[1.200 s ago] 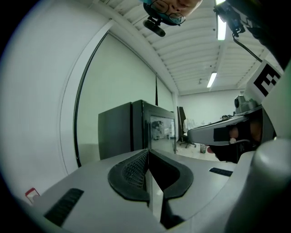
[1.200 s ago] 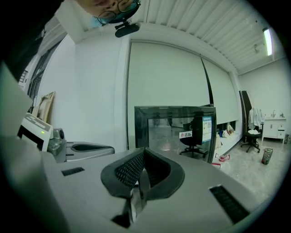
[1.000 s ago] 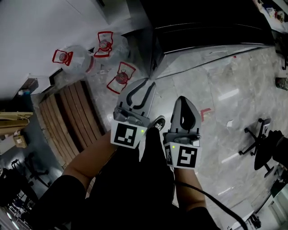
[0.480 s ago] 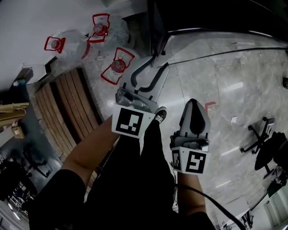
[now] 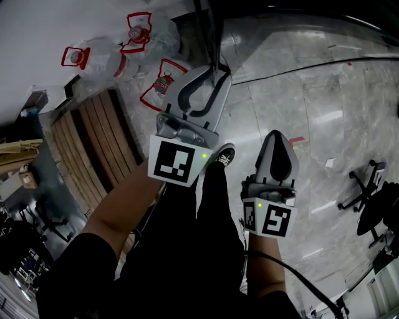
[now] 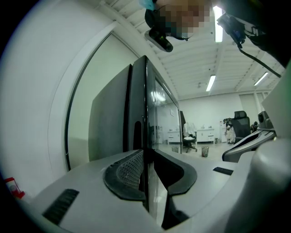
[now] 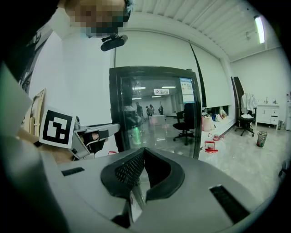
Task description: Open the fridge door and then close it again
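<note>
The black fridge (image 5: 280,12) fills the top of the head view, its glass door's free edge (image 5: 209,25) running down toward me. My left gripper (image 5: 215,70) has that edge between its tips. In the left gripper view the door edge (image 6: 145,104) runs straight between the jaws of the left gripper (image 6: 146,152). The jaws are closing, and both pads lie against the edge. My right gripper (image 5: 276,134) hangs lower to the right over the floor, shut and holding nothing. Its own view looks past the right gripper's (image 7: 143,150) meeting tips at the glass front (image 7: 154,109).
Three water jugs with red handles (image 5: 165,84) (image 5: 137,31) (image 5: 84,53) lie left of the fridge. A wooden pallet (image 5: 93,143) leans further left. A cable (image 5: 312,65) crosses the marble floor and an office chair (image 5: 365,187) stands right. My shoe (image 5: 224,154) shows between the grippers.
The left gripper moved forward onto the door edge, spread its jaws wide, then narrowed them around it. The right gripper sank lower and stayed shut.
</note>
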Demonstrator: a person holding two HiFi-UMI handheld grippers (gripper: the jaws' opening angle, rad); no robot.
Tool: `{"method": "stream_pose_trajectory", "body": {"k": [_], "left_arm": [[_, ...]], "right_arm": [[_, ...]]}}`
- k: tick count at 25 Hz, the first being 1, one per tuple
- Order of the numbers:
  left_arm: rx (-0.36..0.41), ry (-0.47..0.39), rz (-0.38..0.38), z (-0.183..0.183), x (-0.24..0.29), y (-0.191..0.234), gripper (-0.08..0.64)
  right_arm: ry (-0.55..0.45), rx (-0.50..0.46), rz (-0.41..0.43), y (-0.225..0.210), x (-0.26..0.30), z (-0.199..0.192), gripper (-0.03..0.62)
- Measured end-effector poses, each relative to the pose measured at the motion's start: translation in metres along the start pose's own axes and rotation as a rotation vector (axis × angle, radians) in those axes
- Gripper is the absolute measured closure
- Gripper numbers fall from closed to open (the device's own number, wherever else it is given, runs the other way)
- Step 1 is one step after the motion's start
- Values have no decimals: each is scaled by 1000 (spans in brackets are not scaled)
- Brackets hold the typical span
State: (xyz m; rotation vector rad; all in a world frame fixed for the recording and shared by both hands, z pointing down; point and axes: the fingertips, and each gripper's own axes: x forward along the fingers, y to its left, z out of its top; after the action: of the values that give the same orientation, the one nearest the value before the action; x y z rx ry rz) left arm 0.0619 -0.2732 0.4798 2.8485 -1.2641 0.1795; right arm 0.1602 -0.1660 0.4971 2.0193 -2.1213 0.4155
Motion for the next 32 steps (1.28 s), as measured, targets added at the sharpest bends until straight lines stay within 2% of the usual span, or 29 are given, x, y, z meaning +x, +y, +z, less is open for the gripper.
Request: {"method": "stream_pose_trajectory", "body": {"k": [6,12,16,21,25,32], "left_arm": [[-48,12,31,0,-4,2,485],[-53,-16,43,6,-8,-3,486],[3,29,1,-2,-28,-40,495],[-19,43,14,-2,-49,-94,506],[-16,34,-7,2,-57,-129,514],[11,25,-34,7,-63,-163,520]], "right_arm": [[-25,-5,-14,-3,-9,4,577],[-66,-30,-16,-5,-22,14,577],[-77,-42,-16,-7,-33,16,577],[-73,-51,-56,-26,-56,10,577],[-63,-57,-87,-46,-75,4,577],[-71,-53,-117,-64,-96,2,577]]}}
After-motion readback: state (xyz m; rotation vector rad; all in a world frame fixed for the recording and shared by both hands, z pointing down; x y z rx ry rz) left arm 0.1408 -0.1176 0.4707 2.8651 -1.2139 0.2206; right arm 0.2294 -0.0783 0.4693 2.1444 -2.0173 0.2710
